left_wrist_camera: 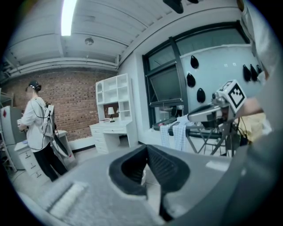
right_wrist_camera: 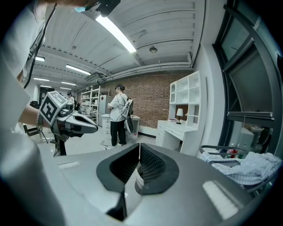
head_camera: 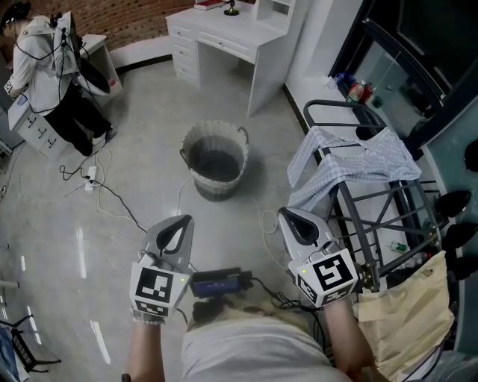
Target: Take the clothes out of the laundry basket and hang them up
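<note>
Closest to me, a small black box sits at my waist between my two wrists, and a beige bag hangs low at my right side. Just ahead of it I hold the left hand-held gripper with its jaws pressed fully together and nothing between them. The right hand-held gripper is level with it and well apart from it, its jaws likewise closed up and empty. Both point out over the grey floor. Past their tips the laundry basket stands upright on the floor, roughly midway between the two grippers, and its inside looks dark. A cable trails across the floor to its left. To the right of the basket, just beyond my right gripper, a dark drying rack carries a pale blue checked shirt draped over its top rails, one part hanging down toward the floor. Farther off a white bench stands by the brick wall, and a person in a light top stands at the far left
</note>
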